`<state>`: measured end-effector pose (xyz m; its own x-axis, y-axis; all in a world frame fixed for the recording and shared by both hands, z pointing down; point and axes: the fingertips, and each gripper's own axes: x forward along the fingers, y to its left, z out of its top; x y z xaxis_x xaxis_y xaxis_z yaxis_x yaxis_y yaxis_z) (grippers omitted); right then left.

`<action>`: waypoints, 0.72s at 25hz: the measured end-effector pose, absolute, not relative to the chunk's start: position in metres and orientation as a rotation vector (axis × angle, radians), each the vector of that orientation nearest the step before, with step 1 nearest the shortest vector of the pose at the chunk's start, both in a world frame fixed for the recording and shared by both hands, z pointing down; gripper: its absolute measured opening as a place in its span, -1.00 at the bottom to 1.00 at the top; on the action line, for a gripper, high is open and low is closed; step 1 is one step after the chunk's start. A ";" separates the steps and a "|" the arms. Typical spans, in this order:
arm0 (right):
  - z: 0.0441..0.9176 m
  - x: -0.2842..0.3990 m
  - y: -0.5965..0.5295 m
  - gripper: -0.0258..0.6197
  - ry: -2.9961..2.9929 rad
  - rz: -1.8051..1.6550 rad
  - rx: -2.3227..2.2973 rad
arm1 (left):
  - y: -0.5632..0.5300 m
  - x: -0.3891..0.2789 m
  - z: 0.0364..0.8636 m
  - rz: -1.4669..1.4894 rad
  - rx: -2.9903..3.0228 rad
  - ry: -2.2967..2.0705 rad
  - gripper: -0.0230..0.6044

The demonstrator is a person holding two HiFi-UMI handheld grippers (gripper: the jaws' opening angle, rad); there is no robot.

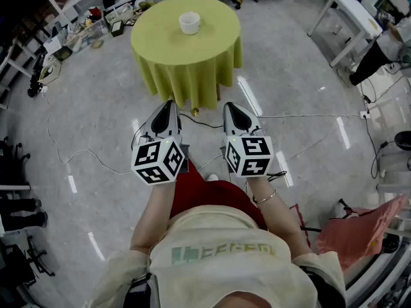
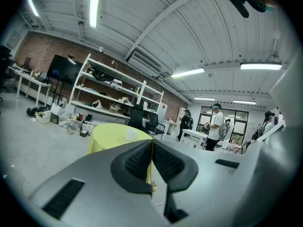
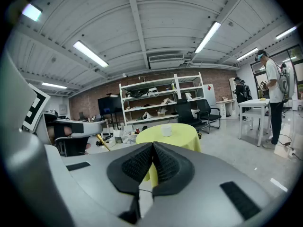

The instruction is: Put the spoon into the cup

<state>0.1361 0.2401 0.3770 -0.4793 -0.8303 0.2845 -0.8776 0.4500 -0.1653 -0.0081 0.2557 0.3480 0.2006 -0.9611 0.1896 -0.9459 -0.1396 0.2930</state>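
I'm pinching a thin gold spoon (image 2: pixel 153 186) in my left gripper (image 1: pixel 168 105), my right gripper (image 1: pixel 232 107) is closing on nothing beside it, and the white cup (image 1: pixel 189 22) is sitting well ahead on the green-clothed round table (image 1: pixel 160 50)

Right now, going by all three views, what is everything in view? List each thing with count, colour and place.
table: one, yellow-green cloth, ahead on the grey floor
cup: one, white, on the table top
spoon: one, gold, clamped by the left gripper
shelving: one unit, white, against the brick wall
desk: one, white, far right
cables: at least two, pale and dark, across the floor
left gripper: one, grey, fingers shut on the spoon
right gripper: one, grey, fingers shut, empty
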 end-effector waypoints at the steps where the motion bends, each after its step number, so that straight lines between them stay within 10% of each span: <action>1: 0.377 0.136 0.240 -0.81 -2.534 0.433 1.504 | 0.256 -0.007 0.348 -0.063 2.139 -1.788 -0.85; 18: 0.379 0.147 0.236 -0.81 -2.533 0.432 1.542 | 0.253 -0.011 0.356 -0.025 2.126 -1.819 -0.85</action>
